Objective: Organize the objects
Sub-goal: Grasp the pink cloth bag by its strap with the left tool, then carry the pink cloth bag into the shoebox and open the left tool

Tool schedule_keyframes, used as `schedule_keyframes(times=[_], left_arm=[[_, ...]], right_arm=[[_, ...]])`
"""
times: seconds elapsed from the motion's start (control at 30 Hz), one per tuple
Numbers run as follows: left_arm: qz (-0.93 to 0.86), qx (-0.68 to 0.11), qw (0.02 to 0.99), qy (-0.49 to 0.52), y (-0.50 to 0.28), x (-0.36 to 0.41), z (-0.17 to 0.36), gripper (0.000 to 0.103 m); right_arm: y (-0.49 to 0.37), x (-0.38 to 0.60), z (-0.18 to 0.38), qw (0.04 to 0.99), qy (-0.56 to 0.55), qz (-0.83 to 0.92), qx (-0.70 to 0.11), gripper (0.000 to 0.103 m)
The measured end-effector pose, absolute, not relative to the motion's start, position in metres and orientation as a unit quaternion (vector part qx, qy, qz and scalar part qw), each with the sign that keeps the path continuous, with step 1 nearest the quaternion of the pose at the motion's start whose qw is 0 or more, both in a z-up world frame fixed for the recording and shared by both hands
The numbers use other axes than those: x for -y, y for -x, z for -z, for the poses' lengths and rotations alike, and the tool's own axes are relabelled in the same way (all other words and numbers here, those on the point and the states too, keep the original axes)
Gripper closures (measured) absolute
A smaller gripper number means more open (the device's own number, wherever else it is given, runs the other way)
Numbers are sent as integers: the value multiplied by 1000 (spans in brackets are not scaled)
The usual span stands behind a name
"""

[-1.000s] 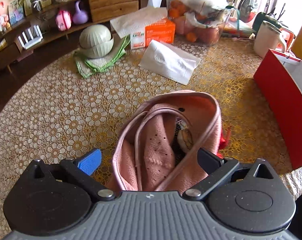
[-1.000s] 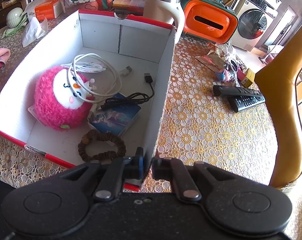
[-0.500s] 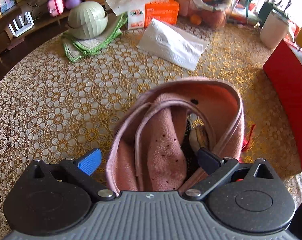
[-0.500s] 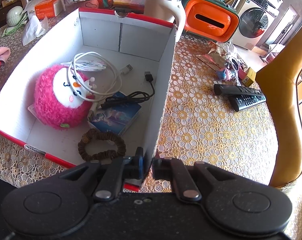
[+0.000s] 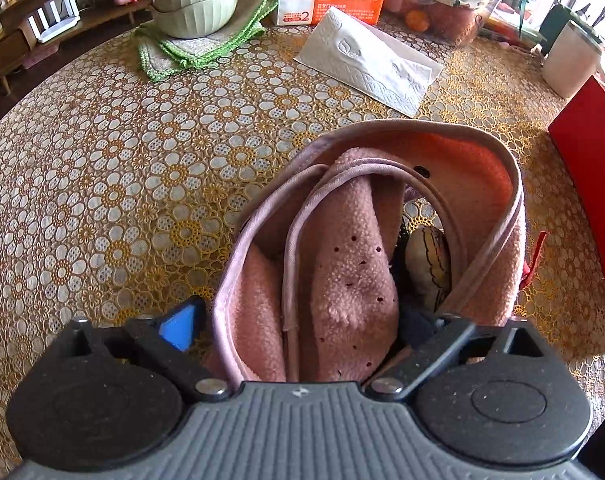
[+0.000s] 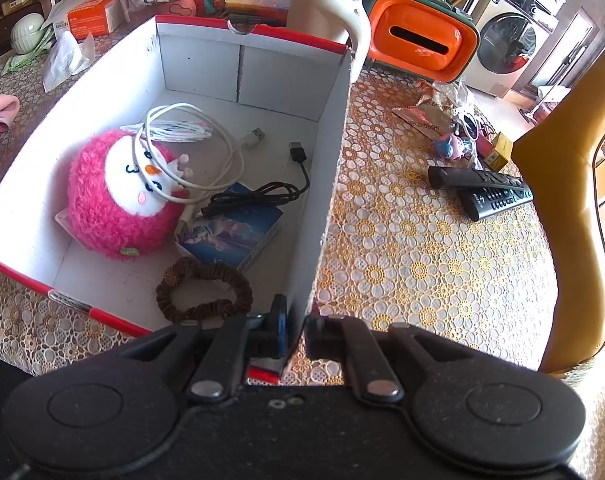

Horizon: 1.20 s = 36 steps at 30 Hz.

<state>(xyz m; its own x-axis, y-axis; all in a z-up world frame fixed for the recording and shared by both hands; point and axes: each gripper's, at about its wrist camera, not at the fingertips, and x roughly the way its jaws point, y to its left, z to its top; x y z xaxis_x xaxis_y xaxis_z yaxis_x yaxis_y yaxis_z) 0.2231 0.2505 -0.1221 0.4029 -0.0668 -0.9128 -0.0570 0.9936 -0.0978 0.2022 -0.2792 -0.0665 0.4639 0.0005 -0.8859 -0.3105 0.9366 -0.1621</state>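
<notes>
A pink fleece garment point(image 5: 354, 264) is seen bunched on the lace tablecloth point(image 5: 114, 168), lying between the fingers of the left gripper point(image 5: 298, 326); its jaws have just been closing but are still set apart, and no firm press of the pads on the cloth can be made out. The right gripper point(image 6: 296, 326) is clamped on the near corner wall of the red-and-white box point(image 6: 330, 152), in which a pink plush toy point(image 6: 118, 200), cables and a brown scrunchie point(image 6: 204, 290) are kept.
</notes>
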Motion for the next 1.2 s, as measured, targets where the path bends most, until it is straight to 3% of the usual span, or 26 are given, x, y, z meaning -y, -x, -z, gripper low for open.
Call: schedule_keyframes(times=[0.03, 0.1, 0.2, 0.37, 0.67, 1.2], left_arm=[[2, -544, 837, 60, -222, -251, 121, 23], [1, -540, 839, 64, -218, -250, 118, 45], [-1, -531, 845, 66, -212, -249, 109, 65], [-1, -511, 857, 72, -198, -247, 90, 78], [9, -471, 879, 70, -176, -234, 30, 87], [84, -404, 910, 48, -172, -153, -67, 90]], right_arm=[[-202, 279, 66, 842, 152, -92, -509, 95], [-202, 280, 66, 842, 151, -91, -509, 95], [-202, 280, 66, 843, 149, -90, -509, 95], [-201, 279, 66, 845, 148, -88, -507, 95], [-201, 279, 65, 847, 148, -89, -503, 95], [-201, 280, 66, 849, 145, -95, -499, 96]])
